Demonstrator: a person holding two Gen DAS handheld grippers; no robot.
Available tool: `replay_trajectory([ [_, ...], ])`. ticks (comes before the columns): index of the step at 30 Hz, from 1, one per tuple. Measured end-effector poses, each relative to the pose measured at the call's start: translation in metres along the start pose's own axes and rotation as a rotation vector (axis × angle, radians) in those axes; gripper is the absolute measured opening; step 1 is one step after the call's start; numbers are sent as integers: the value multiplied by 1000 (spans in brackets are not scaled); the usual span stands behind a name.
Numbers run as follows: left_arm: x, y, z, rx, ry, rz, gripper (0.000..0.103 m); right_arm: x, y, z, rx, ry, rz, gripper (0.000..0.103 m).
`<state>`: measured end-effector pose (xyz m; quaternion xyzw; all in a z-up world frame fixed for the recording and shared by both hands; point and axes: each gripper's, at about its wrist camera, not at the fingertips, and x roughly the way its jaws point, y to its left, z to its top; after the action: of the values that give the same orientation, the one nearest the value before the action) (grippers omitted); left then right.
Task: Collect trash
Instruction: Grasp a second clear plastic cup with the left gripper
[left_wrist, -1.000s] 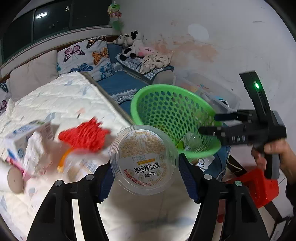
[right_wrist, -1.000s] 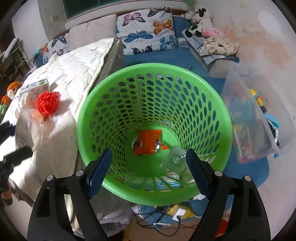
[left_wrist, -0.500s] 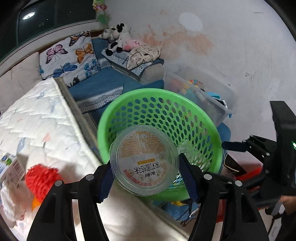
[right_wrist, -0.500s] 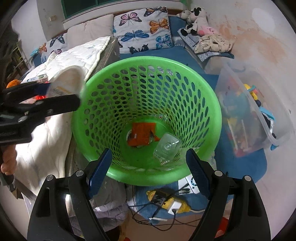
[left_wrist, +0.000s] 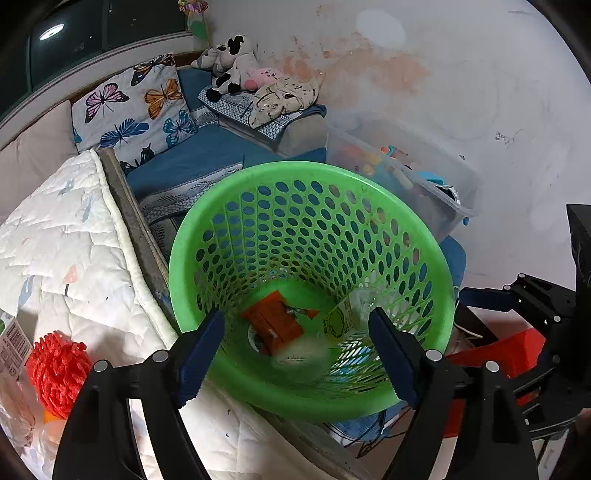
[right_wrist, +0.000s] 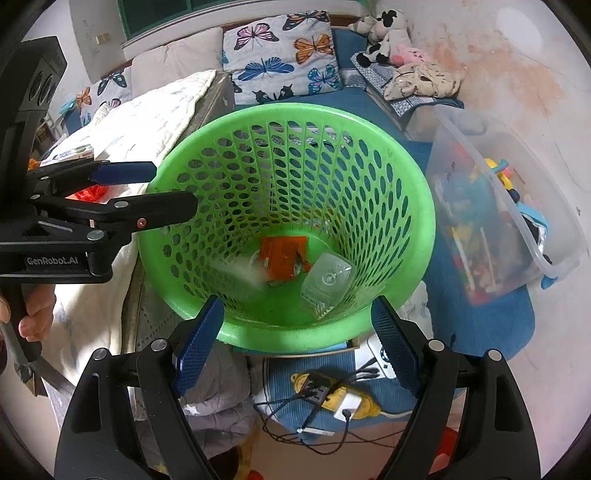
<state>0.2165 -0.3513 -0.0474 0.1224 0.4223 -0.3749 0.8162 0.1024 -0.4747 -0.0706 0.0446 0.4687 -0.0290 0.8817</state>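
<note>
A green perforated basket (left_wrist: 439, 258) (right_wrist: 417, 177) stands beside the bed. Inside lie an orange wrapper (left_wrist: 275, 321) (right_wrist: 282, 254) and a clear plastic bottle (left_wrist: 354, 310) (right_wrist: 327, 280). A clear round cup (left_wrist: 301, 356) (right_wrist: 236, 271) shows as a blur low inside the basket, in mid-fall. My left gripper (left_wrist: 295, 339) (right_wrist: 147, 188) is open and empty over the basket's near left rim. My right gripper (right_wrist: 295, 332) is open and empty above the basket's front rim; it also shows at the right edge of the left wrist view (left_wrist: 491, 295).
A white quilted mattress (left_wrist: 74, 258) lies left of the basket, with a red fuzzy ball (left_wrist: 57, 373) and a carton (left_wrist: 13, 343) on it. A clear bin of toys (right_wrist: 491, 206) stands to the right. A yellow power strip with cables (right_wrist: 332, 398) lies on the floor.
My left gripper swung from the mattress to over the basket, then opened. The clear cup left its jaws and is dropping into the basket. The right gripper drew back slightly.
</note>
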Motion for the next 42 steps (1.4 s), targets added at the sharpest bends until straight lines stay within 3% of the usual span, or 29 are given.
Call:
replay_trajectory([
  [11,-39,17,-24,-31,-52,66,78,-12,12,-1,-5,-18,12,82],
  [18,-82,44,-52,-105,-135,158,79,-19,31,3,-25,-34,32,82],
  [25,-111,70,-78,-185,-220,261,87,-17,53,9,-54,-39,62,82],
  [32,-102,91,-90,-250,-188,328,90,-10,72,12,-81,-32,91,82],
  [42,-82,105,-97,-316,-148,329,90,-2,88,15,-106,-26,109,83],
])
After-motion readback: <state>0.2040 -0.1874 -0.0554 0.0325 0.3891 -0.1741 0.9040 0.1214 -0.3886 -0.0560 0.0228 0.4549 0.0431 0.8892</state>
